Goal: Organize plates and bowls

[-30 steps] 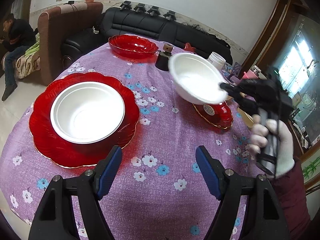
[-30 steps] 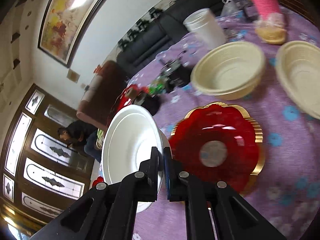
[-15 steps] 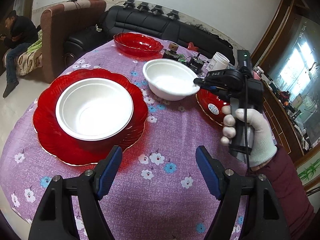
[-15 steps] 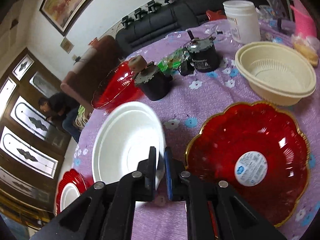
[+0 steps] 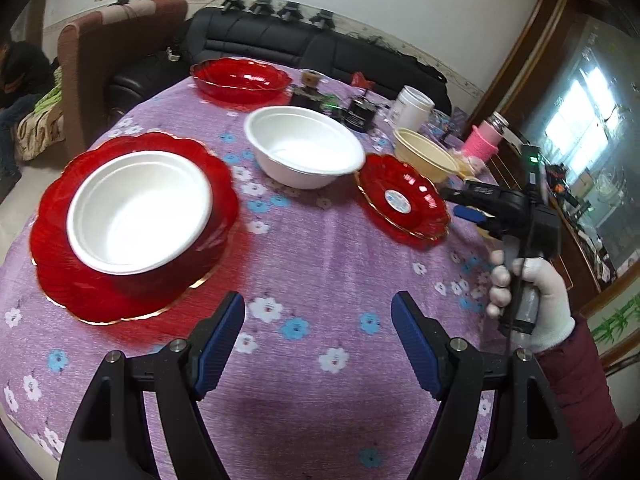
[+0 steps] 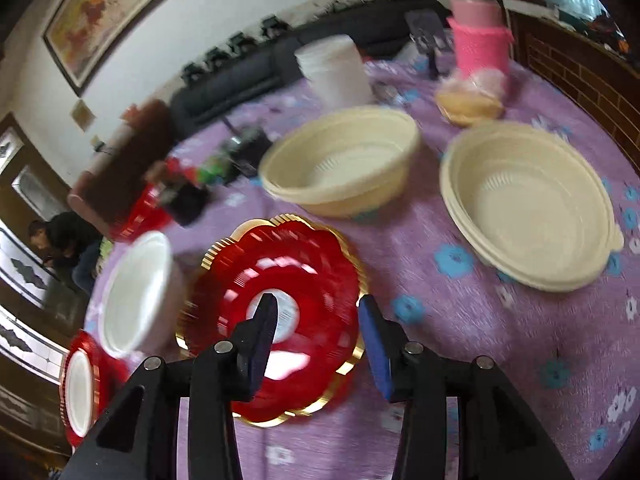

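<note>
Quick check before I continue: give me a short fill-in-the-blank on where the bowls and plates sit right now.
The white bowl on the left sits inside a large ____ plate.
The other white bowl rests on the ____ tablecloth.
The small red plate has a round ____ at its centre.
The right gripper holds ____.

Missing words: red; purple; sticker; nothing

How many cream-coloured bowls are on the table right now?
2. One cream bowl sits behind the small red plate, near the white jar. The other sits to its right in the right wrist view; it may be a nested stack.
</note>
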Demonstrator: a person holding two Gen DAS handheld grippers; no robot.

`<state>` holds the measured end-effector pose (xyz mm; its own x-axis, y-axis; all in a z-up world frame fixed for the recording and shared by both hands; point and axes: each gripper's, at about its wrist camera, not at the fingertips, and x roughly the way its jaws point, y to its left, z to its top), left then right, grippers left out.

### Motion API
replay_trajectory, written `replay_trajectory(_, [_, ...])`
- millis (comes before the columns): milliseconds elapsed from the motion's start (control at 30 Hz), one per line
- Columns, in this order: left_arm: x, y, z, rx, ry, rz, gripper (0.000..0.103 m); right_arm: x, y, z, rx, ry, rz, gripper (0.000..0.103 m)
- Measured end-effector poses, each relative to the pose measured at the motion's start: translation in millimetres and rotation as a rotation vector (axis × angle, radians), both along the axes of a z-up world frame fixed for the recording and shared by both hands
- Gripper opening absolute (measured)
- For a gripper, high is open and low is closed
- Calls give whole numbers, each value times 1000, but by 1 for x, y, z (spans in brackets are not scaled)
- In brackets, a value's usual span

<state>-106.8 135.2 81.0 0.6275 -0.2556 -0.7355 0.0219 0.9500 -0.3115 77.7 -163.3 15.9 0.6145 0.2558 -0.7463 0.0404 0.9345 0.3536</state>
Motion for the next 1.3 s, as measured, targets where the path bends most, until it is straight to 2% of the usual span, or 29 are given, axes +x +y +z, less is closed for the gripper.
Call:
replay_trajectory(133, [-4,-7,2,24,1,-5,75,10,-2,-17,23,45,-16,45])
replay_trajectory(200, [-6,-7,2,33,5,2,75,17,-1,-23,39,64,-16,40])
replay_trajectory(233, [-7,-6,2,37,8,9,75,21,-2,-26,44,74,-23,27])
replay_trajectory(267, [-8,-4,2,40,10,15,75,21,-4,-28,53,78,-22,10])
replay_trajectory(333, [-8,-2,2,45,13,27,75,20,-9,-32,112,91,-4,9])
replay_trajectory(567, [0,-8,-5,26,39,12,75,-5,-11,-30,127,128,142,8])
replay_trajectory(767, [7,-25,-14,29,56,-29,75,-45,-15,-34,120,201,318,8])
replay_trajectory(933, [30,-35,-26,4,88,-47,75,-71,-15,-33,82,199,376,8])
replay_trajectory(1000, [41,-39,-29,-1,98,-57,69,-77,-14,-32,52,182,375,9])
replay_trajectory(1167, [72,-55,-38,28,106,-53,68,-87,-5,-30,-43,121,369,12])
replay_trajectory(1233, [81,-60,-43,43,113,-58,59,-87,-4,-30,-42,116,369,12])
replay_trajectory(1300, [93,-67,-52,71,137,-63,44,-85,-6,-31,-30,116,365,12])
